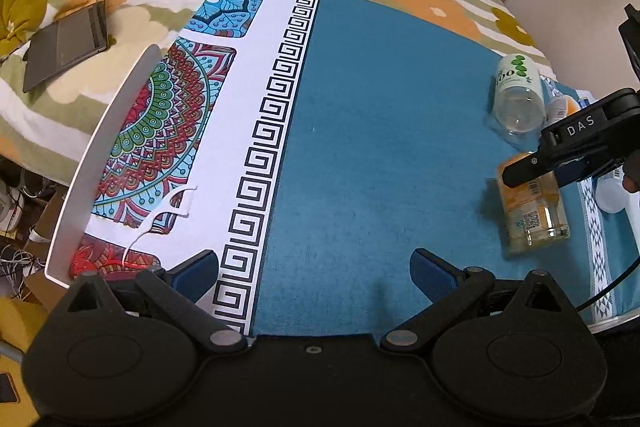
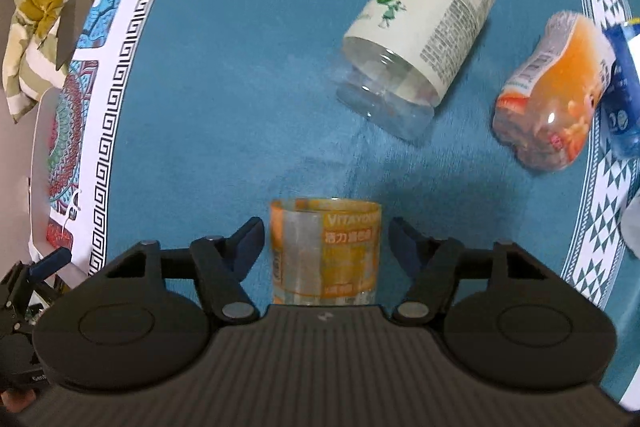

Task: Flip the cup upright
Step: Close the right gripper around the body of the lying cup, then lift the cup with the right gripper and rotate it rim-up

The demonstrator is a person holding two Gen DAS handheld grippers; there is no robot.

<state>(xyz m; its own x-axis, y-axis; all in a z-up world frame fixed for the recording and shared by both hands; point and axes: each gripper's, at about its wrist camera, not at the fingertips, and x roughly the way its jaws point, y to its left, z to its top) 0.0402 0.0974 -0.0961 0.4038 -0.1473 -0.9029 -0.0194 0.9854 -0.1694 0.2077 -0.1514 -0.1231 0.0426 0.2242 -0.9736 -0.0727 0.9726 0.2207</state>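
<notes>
A clear glass cup with an orange label (image 2: 325, 251) lies on its side on the blue cloth, its thick base toward the camera in the right wrist view. My right gripper (image 2: 326, 241) is open, one finger on each side of the cup, not touching it. In the left wrist view the same cup (image 1: 534, 205) lies at the right with the right gripper (image 1: 576, 151) over it. My left gripper (image 1: 314, 271) is open and empty over the blue cloth, far left of the cup.
A clear plastic bottle with a white and green label (image 2: 416, 35) lies beyond the cup. An orange-labelled bottle (image 2: 556, 91) and a blue package (image 2: 624, 83) lie at the right. A patterned tray (image 1: 120, 131) sits left. A laptop (image 1: 76, 39) rests on the floral bedding.
</notes>
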